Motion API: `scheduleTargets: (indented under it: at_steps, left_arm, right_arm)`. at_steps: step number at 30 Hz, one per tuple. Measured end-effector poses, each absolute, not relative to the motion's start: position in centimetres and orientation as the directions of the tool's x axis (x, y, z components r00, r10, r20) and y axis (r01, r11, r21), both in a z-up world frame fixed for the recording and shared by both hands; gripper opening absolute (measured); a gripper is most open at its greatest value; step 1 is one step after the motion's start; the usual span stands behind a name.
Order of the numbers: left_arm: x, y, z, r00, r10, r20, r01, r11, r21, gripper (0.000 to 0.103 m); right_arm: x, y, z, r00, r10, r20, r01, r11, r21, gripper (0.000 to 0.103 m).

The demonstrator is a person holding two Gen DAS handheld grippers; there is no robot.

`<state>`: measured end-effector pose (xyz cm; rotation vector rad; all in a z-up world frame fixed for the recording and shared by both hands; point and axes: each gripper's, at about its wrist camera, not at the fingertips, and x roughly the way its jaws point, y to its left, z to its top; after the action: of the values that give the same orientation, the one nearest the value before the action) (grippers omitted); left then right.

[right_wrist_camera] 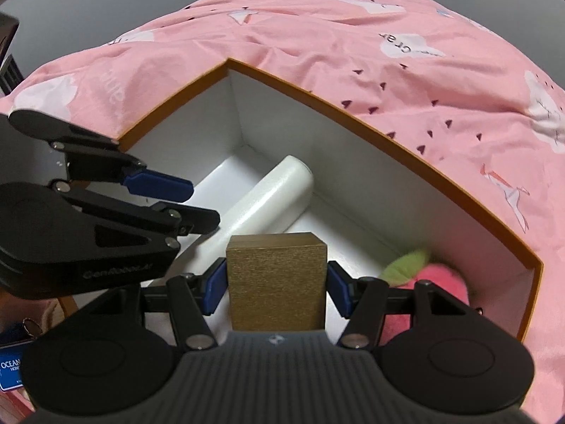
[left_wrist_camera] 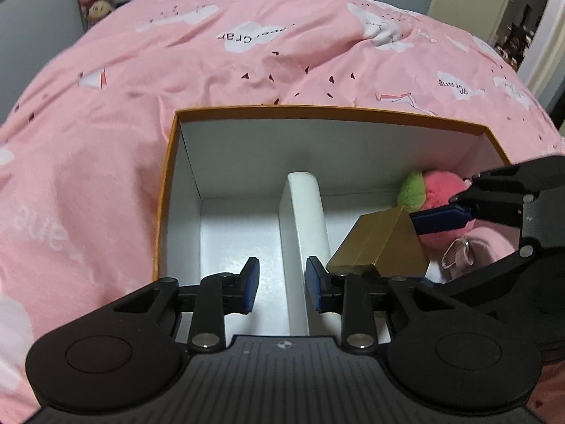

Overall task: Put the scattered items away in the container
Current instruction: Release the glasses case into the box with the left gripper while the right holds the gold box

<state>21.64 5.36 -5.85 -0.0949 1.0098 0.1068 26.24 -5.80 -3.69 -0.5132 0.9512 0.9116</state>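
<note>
Blue-padded fingers of the right gripper [right_wrist_camera: 276, 288] clamp a gold cardboard block [right_wrist_camera: 276, 282] with a fine grainy surface, held inside the orange-rimmed box [right_wrist_camera: 406, 157]. Left gripper [left_wrist_camera: 282, 288] – jaws parted, holding nothing – straddles a smooth white cylinder [left_wrist_camera: 305, 212] lying on the box's white floor. Beyond the block, a fluffy pink-and-green plush [left_wrist_camera: 429, 190] sits in the box's corner. Behind, a pink bedspread [left_wrist_camera: 176, 70] printed "Crane".
</note>
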Motion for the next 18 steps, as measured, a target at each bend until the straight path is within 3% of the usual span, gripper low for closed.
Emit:
scheduleTargets:
  at_steps: [2,13,18]
  left_arm:
    - [21.7,5.2,-5.8,0.519,0.069,-0.852,-0.128,0.992,0.003,0.023]
    - [18.0,7.3,-1.1,0.622,0.022,-0.783,-0.124,0.99,-0.071,0.025]
    - [16.2,8.6,-0.2,0.632,0.011,-0.775,-0.138,0.986,-0.098,0.031]
  right_arm:
    - [26.0,-5.4,-3.8,0.261,0.433,-0.863,-0.852,0.523,0.004,0.062]
    - [24.9,-3.6,-3.8,0.222,0.443,-0.869,-0.882,0.471,0.015,0.062]
    - [24.9,-3.4,-4.2,0.22,0.403,-0.889,-0.888,0.46,-0.011,0.062]
